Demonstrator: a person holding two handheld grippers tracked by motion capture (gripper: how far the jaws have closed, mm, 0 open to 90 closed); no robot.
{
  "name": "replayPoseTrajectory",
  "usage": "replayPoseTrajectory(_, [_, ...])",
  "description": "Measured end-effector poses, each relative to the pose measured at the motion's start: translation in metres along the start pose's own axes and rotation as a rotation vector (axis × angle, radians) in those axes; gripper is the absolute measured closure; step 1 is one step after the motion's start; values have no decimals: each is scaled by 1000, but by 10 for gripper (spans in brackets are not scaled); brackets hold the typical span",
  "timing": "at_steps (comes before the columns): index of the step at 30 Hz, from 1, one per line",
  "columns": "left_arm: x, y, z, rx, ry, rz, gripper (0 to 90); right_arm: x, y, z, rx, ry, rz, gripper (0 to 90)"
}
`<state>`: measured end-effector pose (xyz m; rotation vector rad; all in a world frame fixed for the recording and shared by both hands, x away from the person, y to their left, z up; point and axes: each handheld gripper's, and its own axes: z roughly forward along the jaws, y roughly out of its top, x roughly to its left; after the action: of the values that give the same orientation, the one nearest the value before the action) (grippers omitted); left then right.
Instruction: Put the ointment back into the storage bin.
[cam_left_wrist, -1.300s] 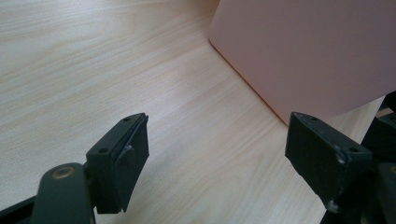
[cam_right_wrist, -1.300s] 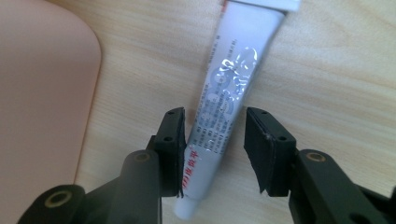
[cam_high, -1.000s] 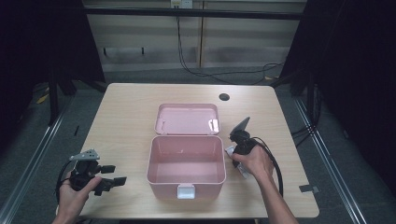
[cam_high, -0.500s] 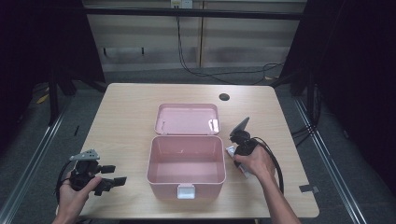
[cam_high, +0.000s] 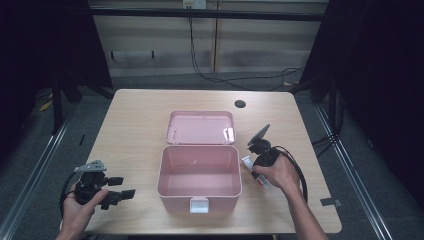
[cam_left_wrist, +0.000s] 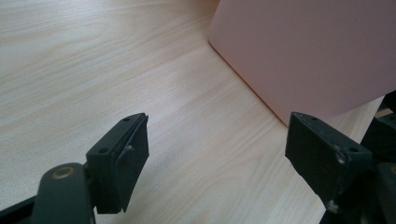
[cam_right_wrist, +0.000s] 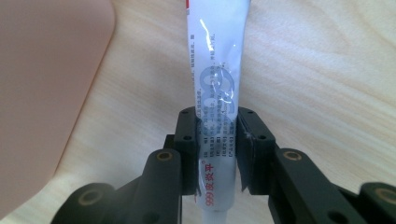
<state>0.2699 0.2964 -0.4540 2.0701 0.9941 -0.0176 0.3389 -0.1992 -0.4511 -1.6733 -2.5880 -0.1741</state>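
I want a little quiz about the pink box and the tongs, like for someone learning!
1. True or false: the pink box stands open, with its lid lying back on the table.
2. What do the right tongs grip?
A. a spoon
B. a white tube
C. a sock
3. Fill in: the left tongs are ____, with nothing between them.

Key
1. True.
2. B: the white tube with red and blue print sits between the pads, lying beside the box.
3. Open: bare wood shows between the two sides, near the box's outer wall.
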Motion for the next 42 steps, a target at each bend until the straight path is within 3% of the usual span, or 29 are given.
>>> replayPoseTrajectory(14, [1,0,0,0,2,-1,214,-9,-12,-20,-34,6,-53,724])
replayPoseTrajectory(19, [0,0,0,0,0,-1,214,-9,-18,-28,-48,18,-102,724])
replayPoseTrajectory(21, [0,0,0,0,3,0,214,-7,-20,-31,-39,3,-121,724])
replayPoseTrajectory(34, [0,0,1,1,4,-2,214,-6,-29,-37,-39,17,-184,724])
replayPoseTrajectory(42, [0,0,1,1,3,-1,214,-4,-33,-46,8,9,-235,723])
